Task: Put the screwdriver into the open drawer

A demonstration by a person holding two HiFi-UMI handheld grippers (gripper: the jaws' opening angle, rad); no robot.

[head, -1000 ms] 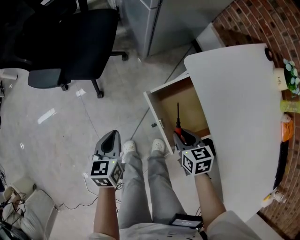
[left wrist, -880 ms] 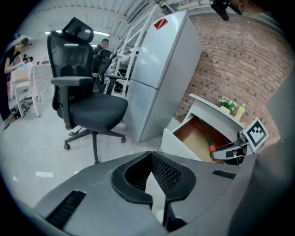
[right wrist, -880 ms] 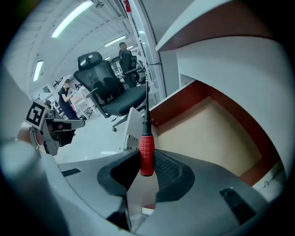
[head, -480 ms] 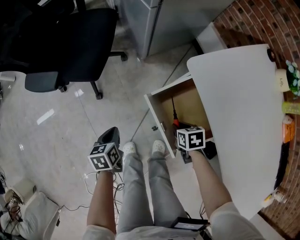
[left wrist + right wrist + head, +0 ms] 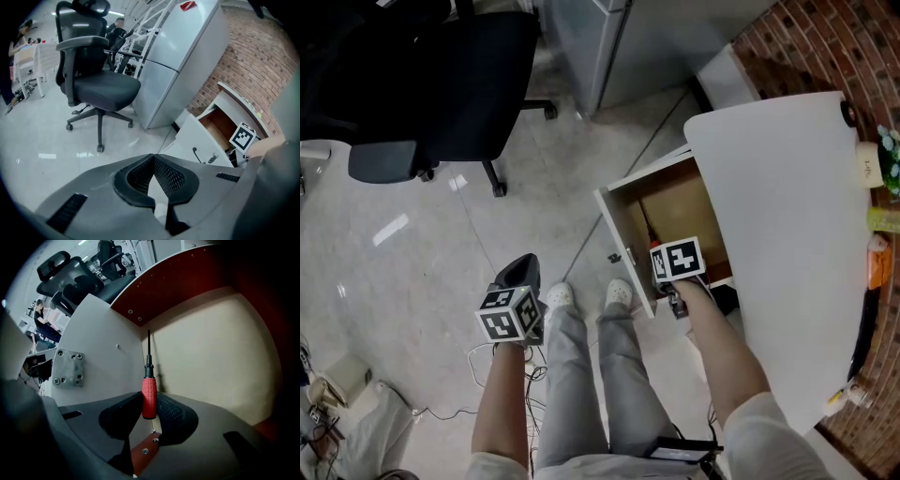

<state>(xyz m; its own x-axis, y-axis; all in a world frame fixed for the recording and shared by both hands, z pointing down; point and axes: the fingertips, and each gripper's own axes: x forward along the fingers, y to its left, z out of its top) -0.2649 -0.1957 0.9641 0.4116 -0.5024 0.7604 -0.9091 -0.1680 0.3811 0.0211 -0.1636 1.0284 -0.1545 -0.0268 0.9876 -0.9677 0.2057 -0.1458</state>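
Observation:
The screwdriver (image 5: 149,397) has a red ribbed handle and a thin black shaft that points away from the camera. My right gripper (image 5: 149,405) is shut on the handle and holds it inside the open drawer (image 5: 215,348), above its tan floor and close to the white side wall (image 5: 103,366). In the head view the right gripper's marker cube (image 5: 678,260) covers the jaws; a bit of the screwdriver (image 5: 653,244) shows just beyond it in the drawer (image 5: 623,239). My left gripper (image 5: 523,274) hangs over the floor to the left, shut and holding nothing.
The white desk top (image 5: 787,234) overhangs the drawer on the right. A black office chair (image 5: 441,84) stands at the far left and a grey cabinet (image 5: 619,47) behind it. The person's legs and white shoes (image 5: 581,298) stand between the grippers. Cables (image 5: 469,361) lie on the floor.
My right gripper has carried the screwdriver forward and down into the drawer. The left gripper has stayed nearly still over the floor.

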